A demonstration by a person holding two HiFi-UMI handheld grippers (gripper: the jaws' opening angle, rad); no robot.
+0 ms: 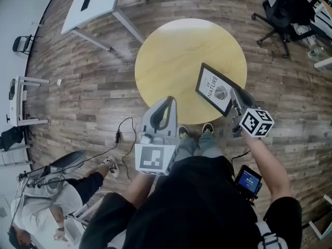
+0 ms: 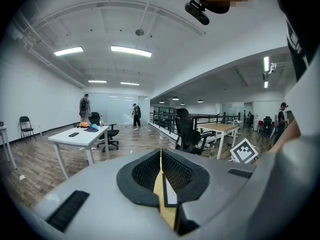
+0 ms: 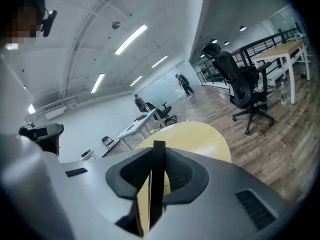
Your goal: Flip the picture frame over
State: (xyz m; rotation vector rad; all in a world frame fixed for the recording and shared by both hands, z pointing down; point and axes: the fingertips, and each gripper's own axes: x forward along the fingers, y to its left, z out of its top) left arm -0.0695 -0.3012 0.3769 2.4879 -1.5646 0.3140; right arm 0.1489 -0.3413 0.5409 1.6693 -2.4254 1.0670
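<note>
The picture frame (image 1: 215,88), black-edged with a white print facing up, hangs tilted over the right side of the round yellow table (image 1: 176,56). My right gripper (image 1: 234,95) is shut on the frame's near right edge. In the right gripper view that black edge (image 3: 158,174) stands upright between the pads, with the table (image 3: 200,134) behind it. My left gripper (image 1: 170,100) hovers at the table's near edge, left of the frame, its jaws together and holding nothing. Through the thin slit of the left gripper (image 2: 160,156) I see a sliver of table and the frame (image 2: 170,196).
A white desk (image 1: 96,1) stands on the wooden floor beyond the table at the upper left. A black office chair (image 1: 282,9) is at the upper right. A person (image 1: 36,211) sits at the lower left, and a cable (image 1: 124,134) lies on the floor near the table.
</note>
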